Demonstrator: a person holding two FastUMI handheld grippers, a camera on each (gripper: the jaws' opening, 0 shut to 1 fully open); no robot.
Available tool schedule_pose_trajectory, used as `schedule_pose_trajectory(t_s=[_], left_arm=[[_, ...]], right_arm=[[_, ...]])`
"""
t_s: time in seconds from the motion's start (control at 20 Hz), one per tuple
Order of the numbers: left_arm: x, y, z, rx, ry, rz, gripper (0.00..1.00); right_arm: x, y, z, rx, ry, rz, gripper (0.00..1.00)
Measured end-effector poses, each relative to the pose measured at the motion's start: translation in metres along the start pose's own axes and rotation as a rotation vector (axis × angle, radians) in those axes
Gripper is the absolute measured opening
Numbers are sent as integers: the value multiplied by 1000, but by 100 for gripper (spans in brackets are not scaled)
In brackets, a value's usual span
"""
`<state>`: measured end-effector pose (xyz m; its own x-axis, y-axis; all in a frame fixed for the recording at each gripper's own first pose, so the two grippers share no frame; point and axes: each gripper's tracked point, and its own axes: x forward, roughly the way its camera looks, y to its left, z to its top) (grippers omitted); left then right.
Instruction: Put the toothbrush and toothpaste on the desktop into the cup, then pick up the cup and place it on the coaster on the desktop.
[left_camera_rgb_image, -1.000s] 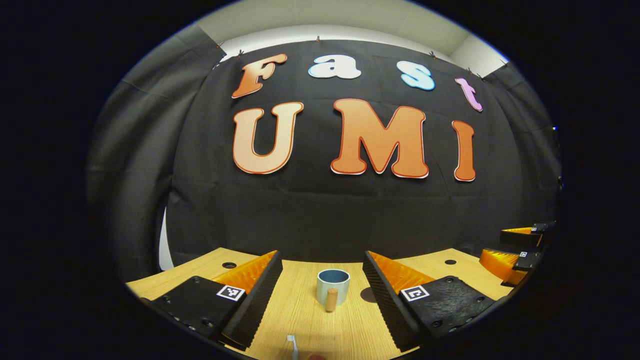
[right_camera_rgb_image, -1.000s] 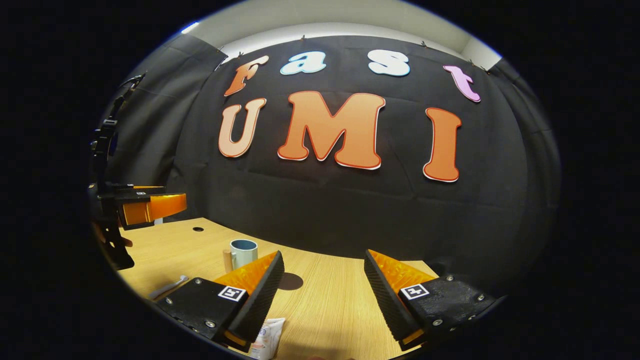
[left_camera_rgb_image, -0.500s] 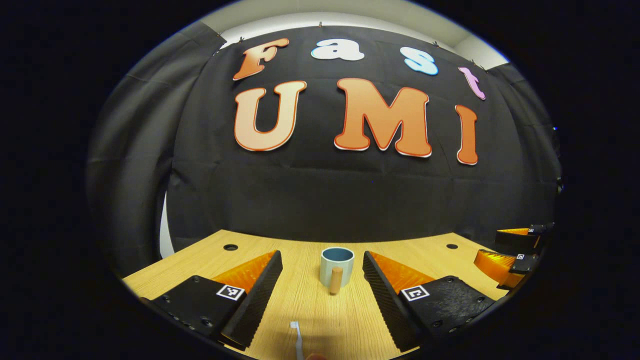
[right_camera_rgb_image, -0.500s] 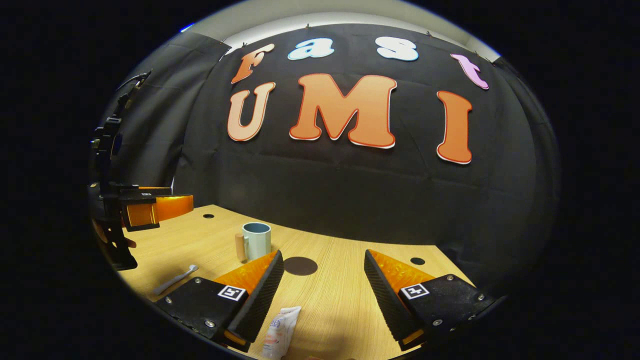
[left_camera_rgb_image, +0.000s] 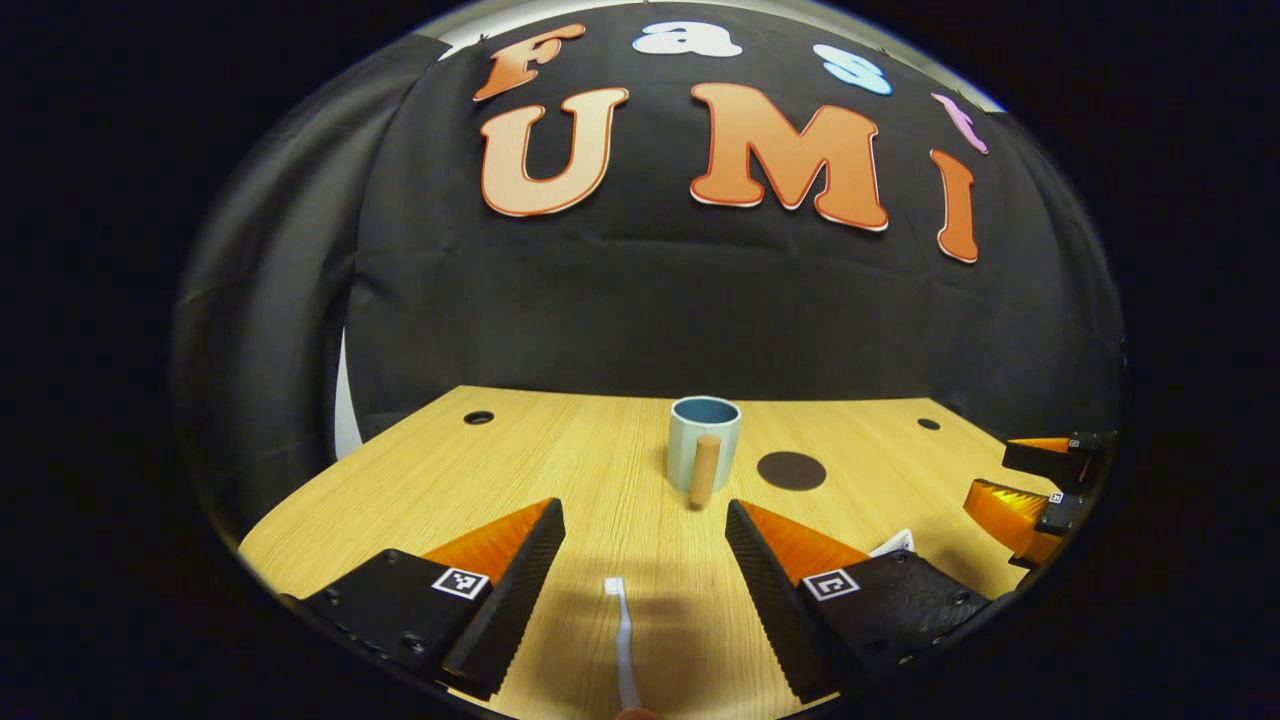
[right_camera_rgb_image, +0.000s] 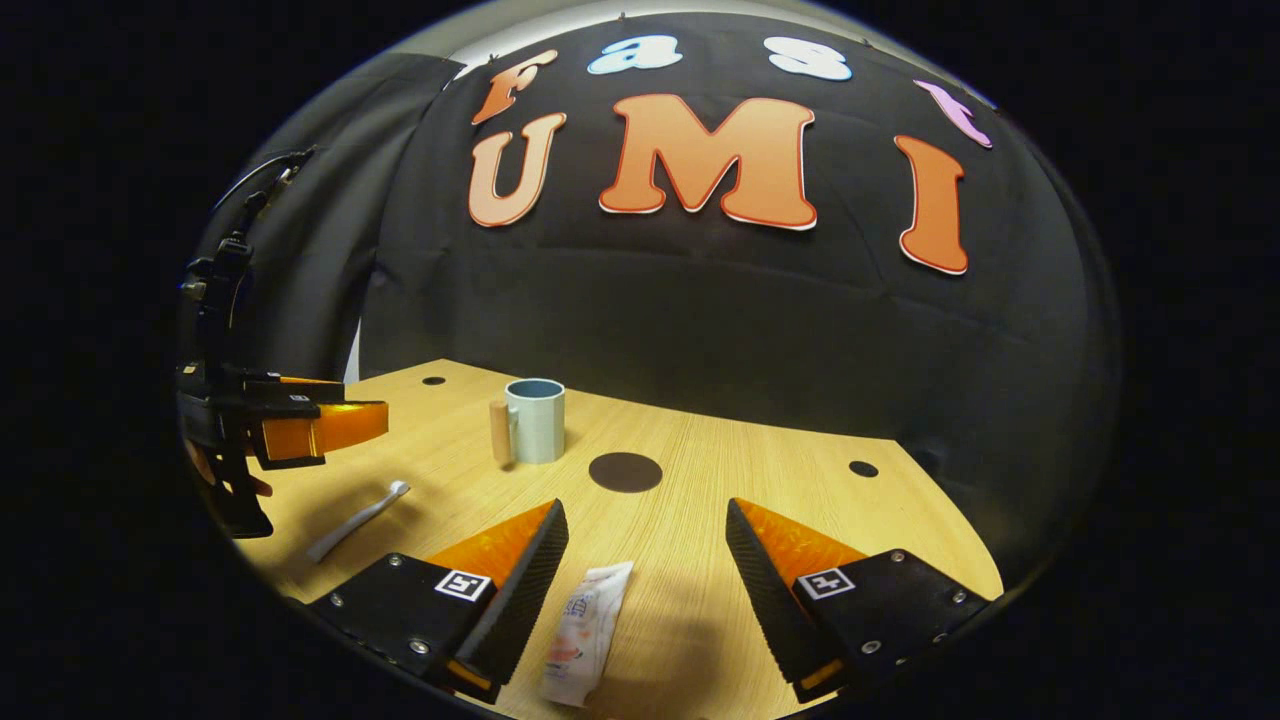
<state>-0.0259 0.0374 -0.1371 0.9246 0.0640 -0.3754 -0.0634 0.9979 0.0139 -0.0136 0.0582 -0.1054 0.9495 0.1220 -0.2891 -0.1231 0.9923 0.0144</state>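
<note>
The left claw (left_camera_rgb_image: 640, 590), wide open and empty, has the light, stiff toothbrush (left_camera_rgb_image: 622, 640) lying between its fingers, best pinched mid-handle, while the equally open right claw (right_camera_rgb_image: 645, 590) frames the soft, squashy toothpaste (right_camera_rgb_image: 588, 635).

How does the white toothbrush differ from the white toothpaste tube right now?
The white toothbrush is thin and rod-like; the white toothpaste tube is flat and wide. The toothbrush is plain white, while the tube carries printed colour. The toothbrush lies between the open left gripper's fingers, the tube between the open right gripper's. Both lie flat on the wooden desktop, ungripped.
</note>
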Motion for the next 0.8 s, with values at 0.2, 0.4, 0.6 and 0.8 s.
schedule_pose_trajectory(t_s=[0.2,0.4,0.6,0.8], left_arm=[[2,2,-31,3,84,16,98],[3,10,-62,1,160,39,98],[0,10,-86,-12,229,43,98],[0,13,-101,3,271,71,98]], right_arm=[[7,10,-27,0,89,25,95],[15,23,-51,-5,178,46,95],[12,31,-77,-2,253,60,94],[12,40,-95,-3,308,83,92]])
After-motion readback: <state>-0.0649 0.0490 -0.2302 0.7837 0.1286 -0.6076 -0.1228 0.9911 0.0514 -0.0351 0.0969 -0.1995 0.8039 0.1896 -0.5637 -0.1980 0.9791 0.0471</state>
